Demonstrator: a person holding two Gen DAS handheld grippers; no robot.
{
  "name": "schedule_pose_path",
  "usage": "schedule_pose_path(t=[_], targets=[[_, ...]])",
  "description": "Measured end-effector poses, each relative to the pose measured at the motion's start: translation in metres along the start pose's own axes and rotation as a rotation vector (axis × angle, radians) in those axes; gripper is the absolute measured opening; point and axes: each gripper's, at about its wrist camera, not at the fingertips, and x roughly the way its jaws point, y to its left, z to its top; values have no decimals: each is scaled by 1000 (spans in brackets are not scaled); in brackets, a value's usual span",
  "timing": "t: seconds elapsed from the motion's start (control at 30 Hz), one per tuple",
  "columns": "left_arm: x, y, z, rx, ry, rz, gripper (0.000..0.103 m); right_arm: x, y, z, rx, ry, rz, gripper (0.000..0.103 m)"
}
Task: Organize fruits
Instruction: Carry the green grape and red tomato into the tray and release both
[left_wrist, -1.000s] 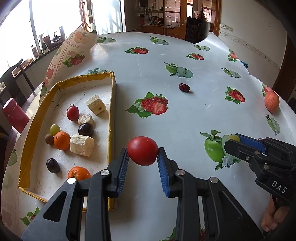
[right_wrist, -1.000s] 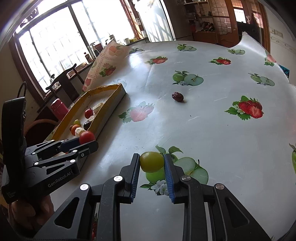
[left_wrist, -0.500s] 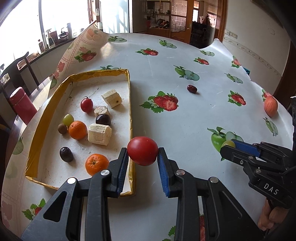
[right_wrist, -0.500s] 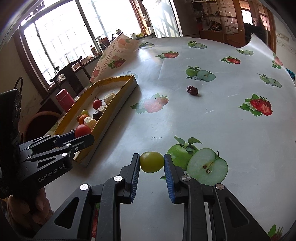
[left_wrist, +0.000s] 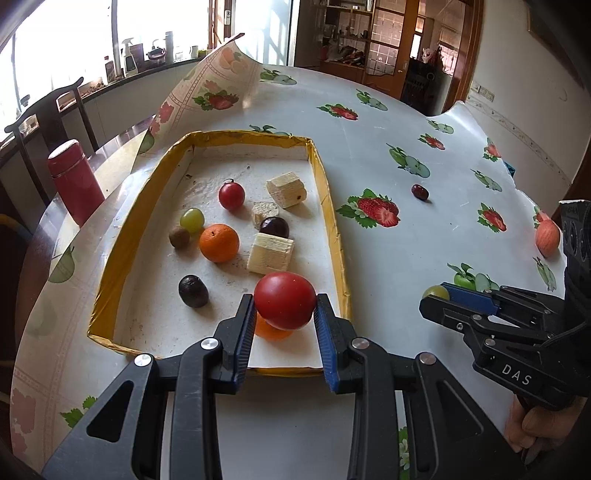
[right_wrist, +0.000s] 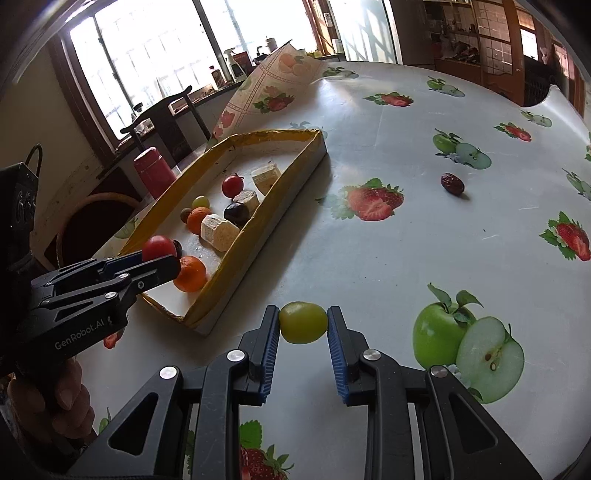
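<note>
Over the near end of the yellow-rimmed tray (left_wrist: 334, 221), left gripper (left_wrist: 284, 325) clamped on a red tomato (left_wrist: 285, 300) above an orange (right_wrist: 190, 274), right gripper (right_wrist: 303, 341) pinching a green grape (right_wrist: 303, 322) above the fruit-print tablecloth (right_wrist: 388, 258) just beside the tray

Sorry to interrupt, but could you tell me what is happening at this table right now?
A person is sorting fruit into a yellow-rimmed tray with two handheld grippers. The left gripper holds a red tomato above the tray's near end, over an orange lying there. The right gripper holds a green grape over the tablecloth, outside the tray. A red date and an apple lie out on the table.
</note>
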Motion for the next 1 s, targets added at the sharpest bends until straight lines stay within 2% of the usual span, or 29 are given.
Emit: schedule_pose_path(t=[0.43, 0.67, 1.0], targets=[[16, 45, 21, -43, 31, 13, 29, 34, 36, 66, -91, -6, 27, 26], [35, 63, 56, -35, 45, 47, 29, 68, 53, 104, -134, 14, 29, 26], [68, 72, 98, -12, 86, 67, 29, 115, 42, 169, -130, 27, -34, 26]])
